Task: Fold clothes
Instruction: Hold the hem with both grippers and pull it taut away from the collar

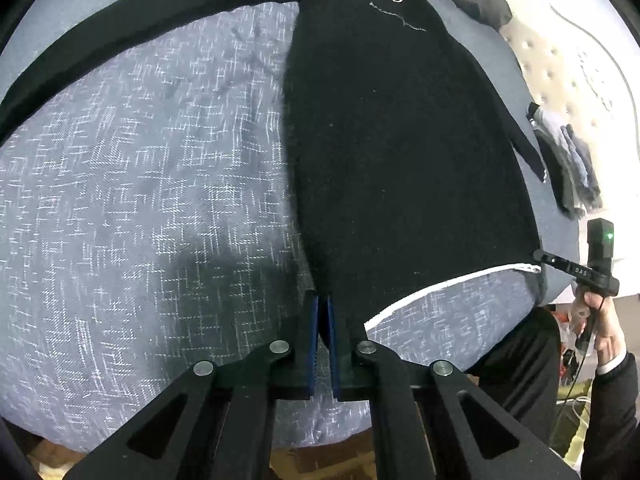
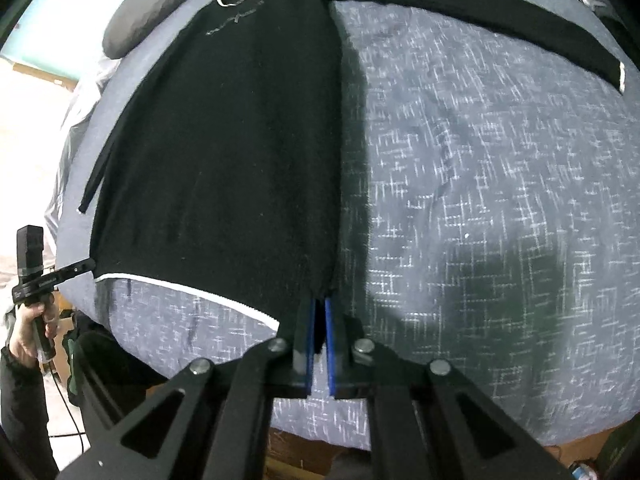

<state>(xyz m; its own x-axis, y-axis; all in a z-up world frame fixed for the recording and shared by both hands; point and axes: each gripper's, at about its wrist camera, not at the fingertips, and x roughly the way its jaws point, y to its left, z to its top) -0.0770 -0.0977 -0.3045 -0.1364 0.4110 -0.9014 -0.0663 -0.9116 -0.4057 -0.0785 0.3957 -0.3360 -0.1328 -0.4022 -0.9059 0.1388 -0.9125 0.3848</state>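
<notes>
A black sweater (image 1: 400, 152) is being held spread lengthwise over a grey-blue patterned bedcover (image 1: 140, 200), its collar at the far end and its white-edged hem (image 1: 440, 284) nearest. Each near hem corner is being pinched: the left corner is being clenched by the left gripper (image 1: 323, 312), the right one by the right gripper (image 2: 319, 312), blue pads closed on the knit. One long sleeve (image 2: 480, 12) is being left stretched out sideways at the far end. Other dark clothes (image 1: 568, 168) are being kept at the bed's edge.
</notes>
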